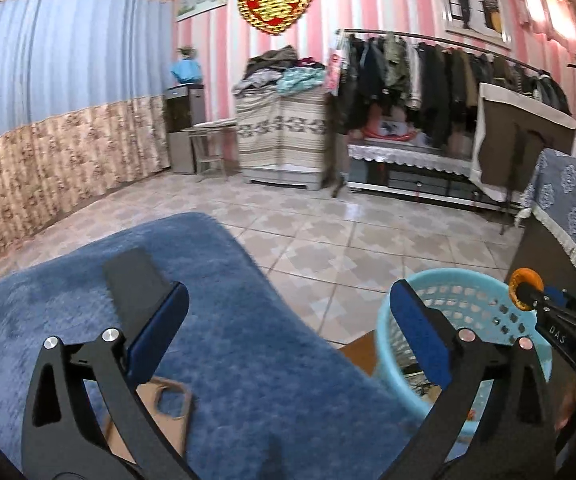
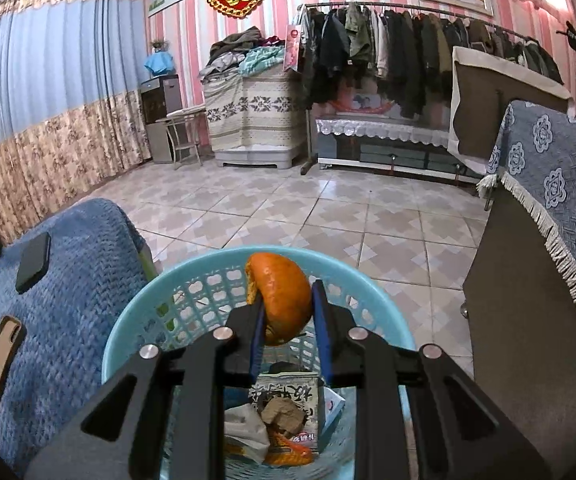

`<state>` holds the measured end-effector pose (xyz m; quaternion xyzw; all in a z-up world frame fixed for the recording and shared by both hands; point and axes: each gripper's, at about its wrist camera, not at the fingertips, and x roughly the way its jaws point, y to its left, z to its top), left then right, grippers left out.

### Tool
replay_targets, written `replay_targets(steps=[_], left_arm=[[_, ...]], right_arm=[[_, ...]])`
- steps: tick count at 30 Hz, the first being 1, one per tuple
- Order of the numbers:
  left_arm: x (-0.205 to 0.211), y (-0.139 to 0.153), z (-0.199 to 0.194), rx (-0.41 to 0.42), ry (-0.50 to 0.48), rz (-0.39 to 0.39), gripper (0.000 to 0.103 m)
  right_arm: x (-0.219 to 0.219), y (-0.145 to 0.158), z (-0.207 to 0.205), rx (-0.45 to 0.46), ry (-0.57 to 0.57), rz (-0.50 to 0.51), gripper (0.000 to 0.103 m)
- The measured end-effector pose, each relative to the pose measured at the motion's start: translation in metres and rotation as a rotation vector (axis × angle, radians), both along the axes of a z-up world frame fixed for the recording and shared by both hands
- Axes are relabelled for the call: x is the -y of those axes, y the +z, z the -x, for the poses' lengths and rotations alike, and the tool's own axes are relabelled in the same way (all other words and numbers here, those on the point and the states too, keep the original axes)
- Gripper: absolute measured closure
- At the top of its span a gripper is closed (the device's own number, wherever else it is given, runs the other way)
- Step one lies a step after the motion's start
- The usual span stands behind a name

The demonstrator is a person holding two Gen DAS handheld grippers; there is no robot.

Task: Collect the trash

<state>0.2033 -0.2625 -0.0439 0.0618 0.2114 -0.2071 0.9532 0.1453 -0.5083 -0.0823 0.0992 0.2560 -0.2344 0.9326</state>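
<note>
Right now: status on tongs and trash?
Left tongs open, empty. Right tongs hold orange peel over blue basket. Trash already inside. Nothing in the way.

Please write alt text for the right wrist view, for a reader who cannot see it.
The right gripper holds a piece of orange peel between its jaws, above a light blue basket that already contains wrappers and paper. A blue blanket with a dark phone on it lies to the left.
</note>
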Motion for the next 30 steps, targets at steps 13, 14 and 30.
replay_targets(steps=[13, 14, 30], left_arm=[[-0.102, 0.032, 0.035, 0.011, 0.170, 0.000, 0.005], [-0.111, 0.034, 0.040, 0.016, 0.185, -0.003, 0.005], [-0.199, 0.038, 0.129, 0.026, 0.266, 0.020, 0.005]], right_arm=[[-0.019, 0.007, 0.008, -0.018, 0.010, 0.055, 0.010], [-0.021, 0.011, 0.011, -0.015, 0.011, 0.053, 0.007], [-0.164, 0.071, 0.065, 0.099, 0.287, 0.113, 0.004]])
